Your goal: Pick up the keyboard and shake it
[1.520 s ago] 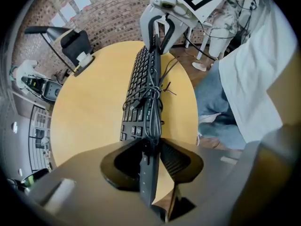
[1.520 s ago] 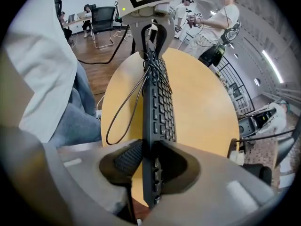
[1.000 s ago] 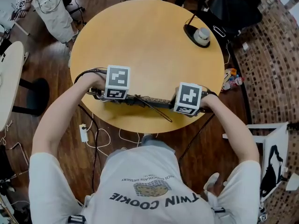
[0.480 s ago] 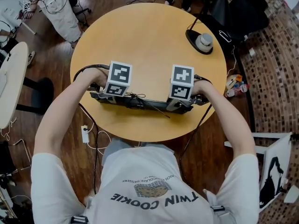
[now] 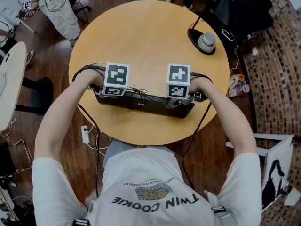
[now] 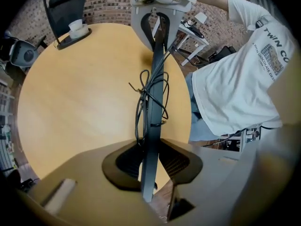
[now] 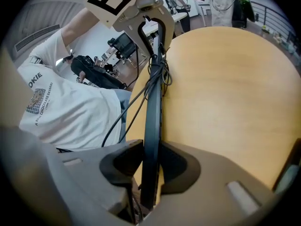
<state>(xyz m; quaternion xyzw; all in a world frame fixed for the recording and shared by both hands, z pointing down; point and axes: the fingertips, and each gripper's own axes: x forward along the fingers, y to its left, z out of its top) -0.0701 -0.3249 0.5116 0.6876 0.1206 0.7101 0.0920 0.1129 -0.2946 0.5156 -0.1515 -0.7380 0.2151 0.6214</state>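
Note:
A thin black keyboard is held up on edge over the near part of the round wooden table, its bundled cable tied against it. My left gripper is shut on its left end, and in the left gripper view the board runs edge-on between the pads. My right gripper is shut on the right end, the keyboard clamped between its jaws. The loose cable hangs down on the side of the person's white shirt.
A black stand with a white cup-like object sits at the table's far right. A person in light trousers stands at the far left. Cables and a power strip lie on the wooden floor, with a white table to the left.
The keyboard has tipped from nearly flat to standing on its long edge. The right gripper has swung up and inward, toward the far side. The left gripper has barely shifted.

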